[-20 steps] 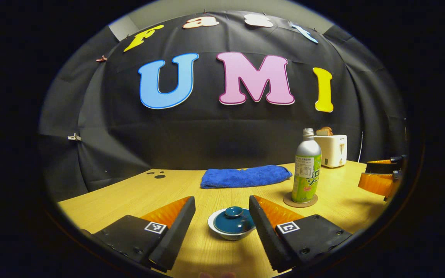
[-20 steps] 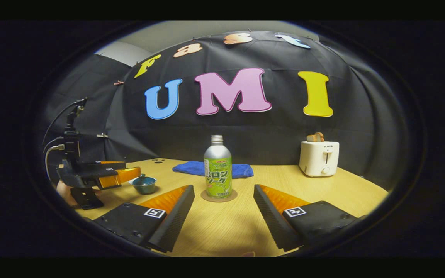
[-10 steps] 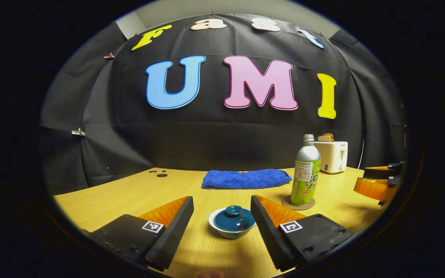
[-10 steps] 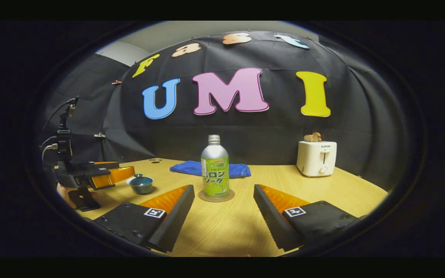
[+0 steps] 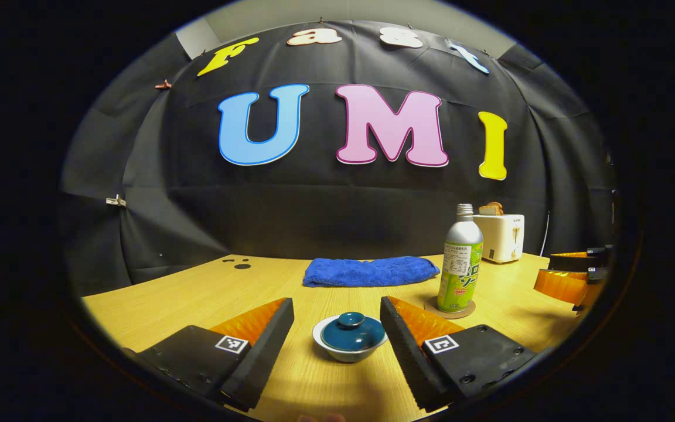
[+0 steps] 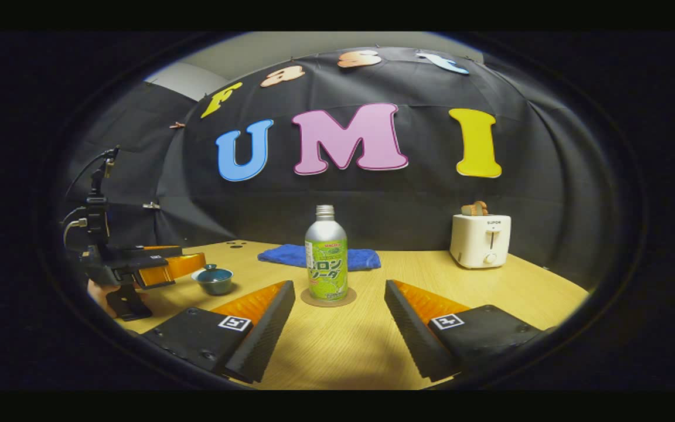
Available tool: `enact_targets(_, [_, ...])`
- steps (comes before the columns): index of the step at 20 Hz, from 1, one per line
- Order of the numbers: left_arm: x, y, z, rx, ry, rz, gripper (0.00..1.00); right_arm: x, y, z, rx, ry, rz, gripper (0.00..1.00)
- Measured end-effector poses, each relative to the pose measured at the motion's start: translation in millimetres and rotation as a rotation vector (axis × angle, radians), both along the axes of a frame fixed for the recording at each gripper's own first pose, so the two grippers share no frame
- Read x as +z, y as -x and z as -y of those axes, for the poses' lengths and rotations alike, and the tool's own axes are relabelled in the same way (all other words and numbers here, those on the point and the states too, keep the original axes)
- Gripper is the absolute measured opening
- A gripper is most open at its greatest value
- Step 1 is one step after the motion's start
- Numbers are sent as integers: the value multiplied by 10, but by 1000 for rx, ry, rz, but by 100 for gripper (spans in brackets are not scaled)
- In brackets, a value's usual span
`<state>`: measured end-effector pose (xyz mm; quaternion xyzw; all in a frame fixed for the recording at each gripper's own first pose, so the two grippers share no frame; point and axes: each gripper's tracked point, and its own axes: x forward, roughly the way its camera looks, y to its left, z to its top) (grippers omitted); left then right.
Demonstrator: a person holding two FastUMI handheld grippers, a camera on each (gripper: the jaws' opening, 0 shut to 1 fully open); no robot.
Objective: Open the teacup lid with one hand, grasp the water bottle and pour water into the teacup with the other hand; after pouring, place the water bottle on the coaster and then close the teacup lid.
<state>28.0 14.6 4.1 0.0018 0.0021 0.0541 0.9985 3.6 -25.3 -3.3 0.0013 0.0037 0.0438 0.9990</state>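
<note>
1. The left gripper (image 5: 336,328) has its jaws wide apart and holds nothing; the right gripper (image 6: 339,328) is likewise spread wide and empty.
2. The teacup (image 5: 349,347) sits on the wooden table (image 5: 197,293) between the left gripper's fingers, touching neither, with its blue lid (image 5: 352,331) still on.
3. The water bottle (image 6: 326,261) stands upright on the round coaster (image 6: 328,298), straight ahead of the right gripper and beyond its fingertips.
4. A folded blue towel (image 5: 370,271) lies farther back, toward the table's far edge.
5. A white toaster (image 6: 481,240) with bread in its slot stands near the table's far right corner.
</note>
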Motion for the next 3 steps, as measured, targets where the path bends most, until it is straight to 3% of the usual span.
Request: enact_targets(3, [5, 3, 4, -6, 0, 0, 93, -2, -13, -2, 3, 0, -1, 95])
